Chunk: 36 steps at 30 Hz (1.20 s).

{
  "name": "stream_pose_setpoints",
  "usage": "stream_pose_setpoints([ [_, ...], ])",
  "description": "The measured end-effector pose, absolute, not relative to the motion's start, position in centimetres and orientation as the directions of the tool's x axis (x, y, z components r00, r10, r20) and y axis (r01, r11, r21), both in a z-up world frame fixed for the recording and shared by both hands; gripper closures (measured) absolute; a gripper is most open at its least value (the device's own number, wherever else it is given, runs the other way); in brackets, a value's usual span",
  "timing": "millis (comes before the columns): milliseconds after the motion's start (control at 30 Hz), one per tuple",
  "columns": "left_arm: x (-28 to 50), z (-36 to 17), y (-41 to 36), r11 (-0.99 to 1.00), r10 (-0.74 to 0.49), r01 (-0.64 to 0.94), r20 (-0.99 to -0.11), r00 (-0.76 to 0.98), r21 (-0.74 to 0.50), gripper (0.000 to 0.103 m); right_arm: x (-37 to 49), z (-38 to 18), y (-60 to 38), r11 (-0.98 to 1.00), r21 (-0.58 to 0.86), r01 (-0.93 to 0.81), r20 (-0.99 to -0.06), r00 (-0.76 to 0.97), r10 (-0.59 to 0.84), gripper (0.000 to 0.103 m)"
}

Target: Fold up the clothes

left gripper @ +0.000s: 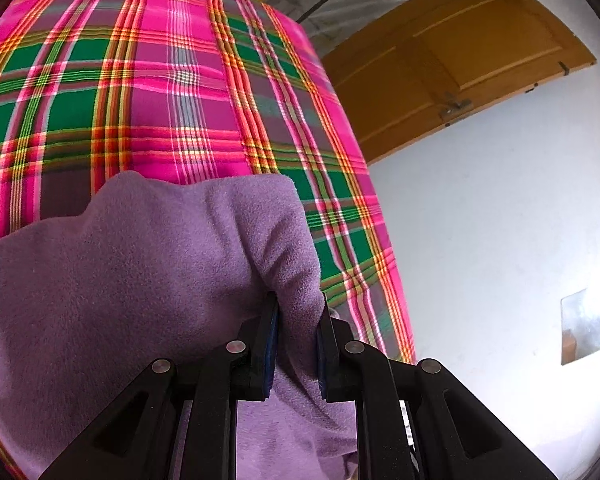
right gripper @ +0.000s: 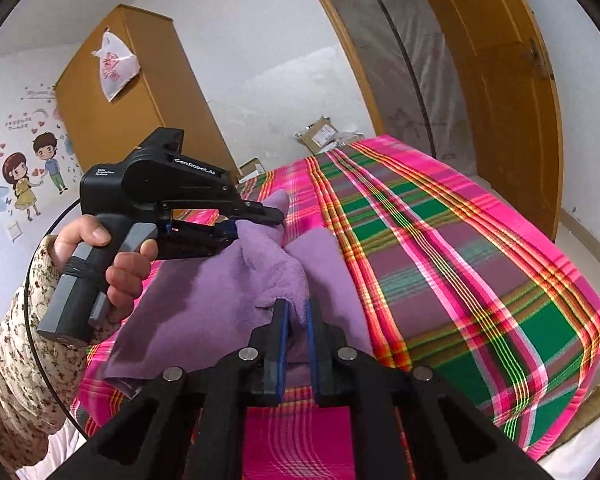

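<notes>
While the left wrist camera looks along its two black fingers, the left gripper (left gripper: pixel 298 312) pinches a thick bunch of soft purple cloth (left gripper: pixel 140 280) — the jaws are narrow, with the cloth squeezed between the blue pads. This cloth hangs in a big lump over the bed (left gripper: pixel 160 80), which has a bright pink and green checked cover. A wooden door (left gripper: pixel 460 60) and a white wall are off to the side. I count one cloth and one bed here.

From the right wrist camera, the right gripper (right gripper: pixel 296 308) also bites the purple cloth, jaws narrow, holding a small fold of it. Across from it you can see the other gripper from the outside, gripped by a hand (right gripper: pixel 116 256) in a flowery sleeve (right gripper: pixel 24 360) — its tip is clamped on a peak of the same cloth. The cloth is lifted up between the two grippers, and its lower part rests on the bed near the edge. A tall wooden cupboard (right gripper: pixel 140 92) stands behind, with one white bag (right gripper: pixel 114 66) hanging on it.

I think the folding is only partway: the cloth looks bunched and lumpy, not flat, and no neat folded pile shows. So it probably needs to be laid down and smoothed. Two grippers, one cloth, one hand in view.
</notes>
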<state>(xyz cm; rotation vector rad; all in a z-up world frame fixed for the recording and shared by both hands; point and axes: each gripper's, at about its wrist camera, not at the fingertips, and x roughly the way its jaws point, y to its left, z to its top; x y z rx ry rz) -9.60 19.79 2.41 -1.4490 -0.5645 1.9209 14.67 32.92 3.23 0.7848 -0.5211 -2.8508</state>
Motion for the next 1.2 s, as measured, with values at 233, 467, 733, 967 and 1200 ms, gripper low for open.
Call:
stream_pose_setpoints([
  [233,-9.0,3.1,19.4,-0.675,0.736,-0.263,-0.655,-0.171,-0.690,0.082,14.6,2.9,33.4,-0.924,0.381,0.038,-0.481,-0.845,-0.233,0.094],
  [467,-7.1,4.6,16.9,-0.666,0.746,-0.279,-0.626,-0.227,-0.692,0.082,15.2,3.3,33.9,-0.924,0.381,0.022,-0.466,-0.859,-0.212,0.094],
  [733,-3.6,5.2,12.0,-0.706,0.706,-0.268,-0.627,-0.329,-0.655,0.082,14.3,4.9,34.8,-0.922,0.387,0.018,-0.450,-0.869,-0.206,0.090],
  [967,-1.1,3.7,8.2,-0.719,0.686,-0.208,-0.626,-0.371,-0.664,0.079,11.2,3.0,35.3,-0.878,0.478,0.034,-0.529,-0.786,-0.319,0.067],
  [1200,0.0,2.4,7.0,-0.715,0.685,-0.186,-0.622,-0.379,-0.674,0.079,11.9,2.4,34.8,-0.912,0.409,0.020,-0.578,-0.768,-0.276,0.092],
])
